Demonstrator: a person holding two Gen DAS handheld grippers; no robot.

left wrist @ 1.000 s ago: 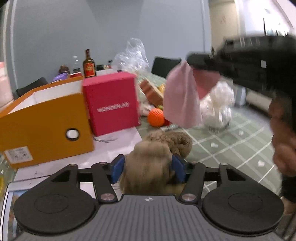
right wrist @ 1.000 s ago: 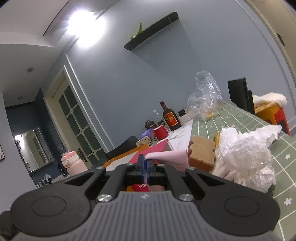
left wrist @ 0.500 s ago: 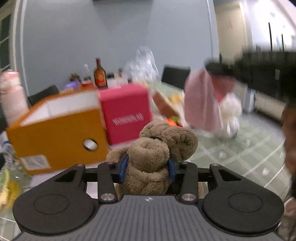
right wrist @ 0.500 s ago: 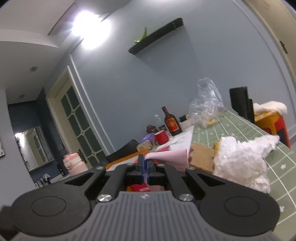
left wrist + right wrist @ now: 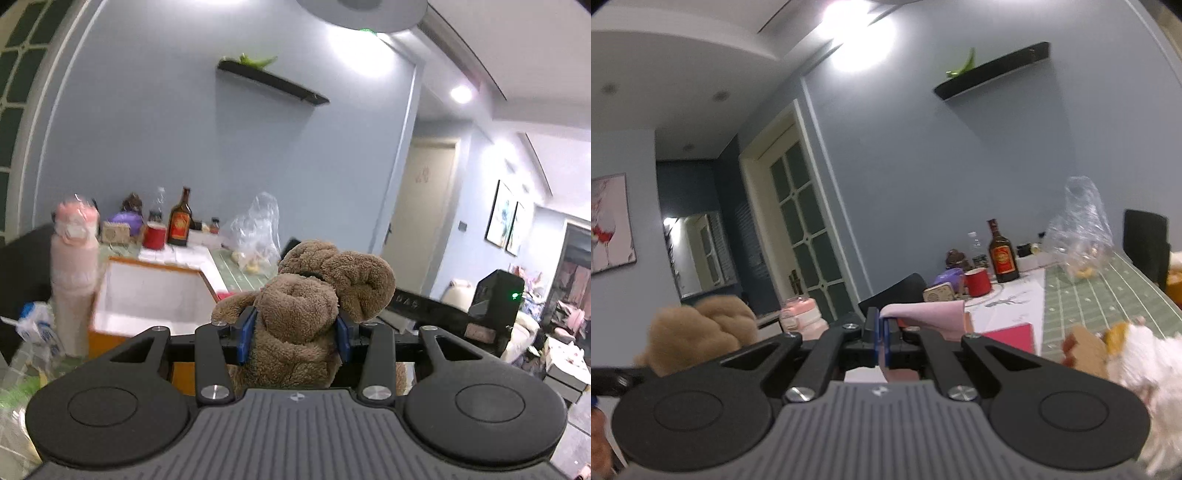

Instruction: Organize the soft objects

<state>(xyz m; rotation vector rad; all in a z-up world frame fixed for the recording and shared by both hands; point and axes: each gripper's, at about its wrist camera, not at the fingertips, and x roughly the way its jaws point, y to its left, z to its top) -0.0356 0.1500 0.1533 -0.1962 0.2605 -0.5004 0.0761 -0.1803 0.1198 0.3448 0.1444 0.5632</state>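
While the left gripper (image 5: 293,334) clamps the brown plush toy (image 5: 310,295) between its fingers, the right gripper (image 5: 881,341) pinches a pink cloth (image 5: 923,312) above the worktop (image 5: 1108,295)

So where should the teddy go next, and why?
Probably forward and down into the orange box. The left gripper is shut on the teddy, lifted clear of the table, and the box sits open just ahead to its left, with bare white inside. The right gripper is busy pinching a pink cloth, so the left should likely go first.
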